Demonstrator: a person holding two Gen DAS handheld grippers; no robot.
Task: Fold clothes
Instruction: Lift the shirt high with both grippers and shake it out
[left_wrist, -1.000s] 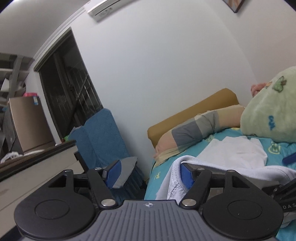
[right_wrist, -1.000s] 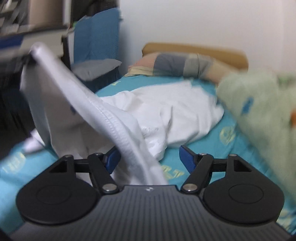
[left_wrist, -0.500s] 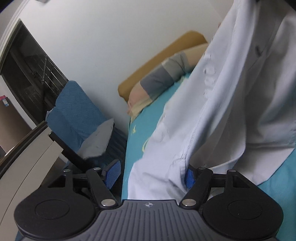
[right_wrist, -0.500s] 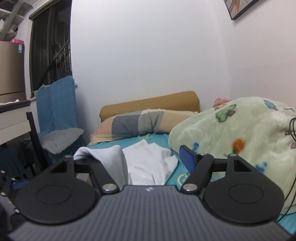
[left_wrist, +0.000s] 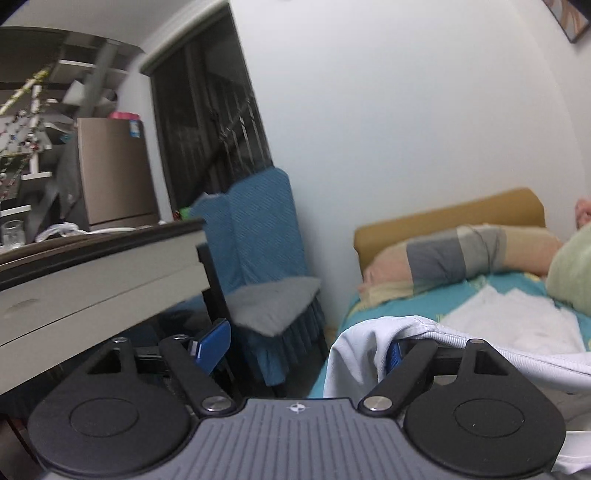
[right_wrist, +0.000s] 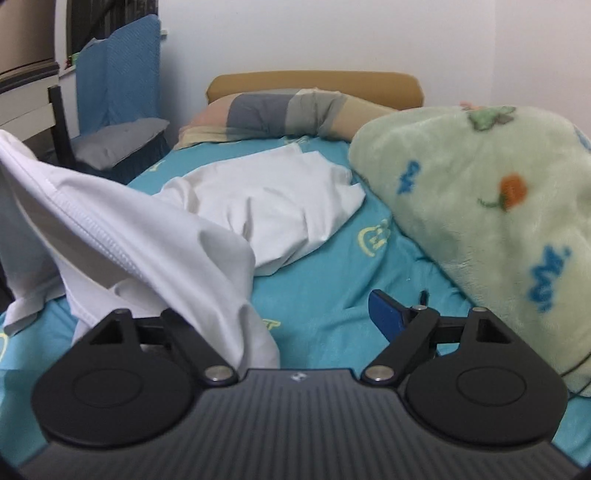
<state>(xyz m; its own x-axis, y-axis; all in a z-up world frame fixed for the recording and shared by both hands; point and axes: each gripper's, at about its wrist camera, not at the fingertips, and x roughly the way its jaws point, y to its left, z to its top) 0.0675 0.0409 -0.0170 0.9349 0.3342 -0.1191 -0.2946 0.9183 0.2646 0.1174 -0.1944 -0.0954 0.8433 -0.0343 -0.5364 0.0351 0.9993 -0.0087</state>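
Both grippers gape wide: my left gripper has the smooth white garment with its ribbed hem draped over one finger, likewise my right gripper. Half a second ago the garment hung tall; now it sags over the teal bed.

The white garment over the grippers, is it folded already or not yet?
Not yet: the white garment hangs loose, draped over one finger of each open gripper.
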